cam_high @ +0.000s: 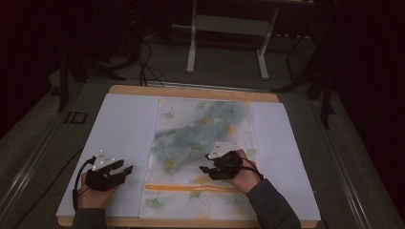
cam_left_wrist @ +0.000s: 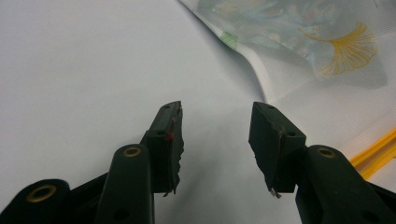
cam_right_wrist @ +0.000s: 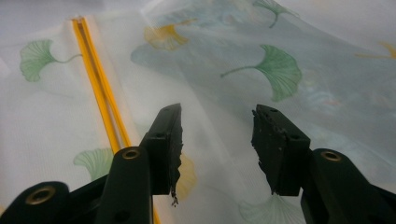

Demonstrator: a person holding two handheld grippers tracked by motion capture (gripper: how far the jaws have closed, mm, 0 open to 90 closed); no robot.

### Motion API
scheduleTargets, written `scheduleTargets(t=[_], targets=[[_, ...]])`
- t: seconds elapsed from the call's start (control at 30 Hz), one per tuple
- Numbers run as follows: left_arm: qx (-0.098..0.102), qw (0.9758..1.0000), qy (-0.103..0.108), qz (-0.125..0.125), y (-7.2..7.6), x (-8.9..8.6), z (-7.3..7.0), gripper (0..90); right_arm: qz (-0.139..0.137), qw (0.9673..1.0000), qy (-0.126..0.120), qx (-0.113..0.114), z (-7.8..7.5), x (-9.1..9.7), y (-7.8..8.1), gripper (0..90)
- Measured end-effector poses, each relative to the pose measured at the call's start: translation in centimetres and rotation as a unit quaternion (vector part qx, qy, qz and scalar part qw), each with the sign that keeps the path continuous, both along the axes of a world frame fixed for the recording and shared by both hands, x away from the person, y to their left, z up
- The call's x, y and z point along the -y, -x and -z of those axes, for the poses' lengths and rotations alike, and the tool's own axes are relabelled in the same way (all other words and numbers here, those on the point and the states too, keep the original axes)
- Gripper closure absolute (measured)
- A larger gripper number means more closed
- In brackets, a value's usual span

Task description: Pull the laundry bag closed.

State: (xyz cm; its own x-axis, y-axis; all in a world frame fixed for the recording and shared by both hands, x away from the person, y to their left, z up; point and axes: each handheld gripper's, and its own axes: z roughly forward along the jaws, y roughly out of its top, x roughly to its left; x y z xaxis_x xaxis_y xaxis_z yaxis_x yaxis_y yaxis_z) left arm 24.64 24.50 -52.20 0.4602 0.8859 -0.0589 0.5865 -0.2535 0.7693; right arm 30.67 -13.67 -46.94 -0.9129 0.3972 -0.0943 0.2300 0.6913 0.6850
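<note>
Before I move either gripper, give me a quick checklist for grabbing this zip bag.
1. Left gripper open, nothing between its jaws: ok.
2. Right gripper open, nothing held: ok.
3. Mesh bag lying flat on the white sheet: ok.
4. Orange zipper closed end to end: cannot tell.
5. Left gripper at the bag's edge: not ok, it sits over bare sheet beside it.
6. Right gripper over the bag near the zipper: ok.

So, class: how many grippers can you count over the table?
2. The left gripper hovers above the white sheet, beside the leaf-print mesh bag. The right gripper is over that bag, near its orange zip.
</note>
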Motion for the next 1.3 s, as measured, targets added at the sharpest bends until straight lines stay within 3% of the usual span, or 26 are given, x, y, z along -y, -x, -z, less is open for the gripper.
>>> scheduleTargets(t=[1.3], targets=[[0.002,1.0,0.003,0.005,0.0,-0.2,0.2,56.5,-0.054,0.9983,-0.013,-0.017,1.0,-7.5,1.2,51.7]])
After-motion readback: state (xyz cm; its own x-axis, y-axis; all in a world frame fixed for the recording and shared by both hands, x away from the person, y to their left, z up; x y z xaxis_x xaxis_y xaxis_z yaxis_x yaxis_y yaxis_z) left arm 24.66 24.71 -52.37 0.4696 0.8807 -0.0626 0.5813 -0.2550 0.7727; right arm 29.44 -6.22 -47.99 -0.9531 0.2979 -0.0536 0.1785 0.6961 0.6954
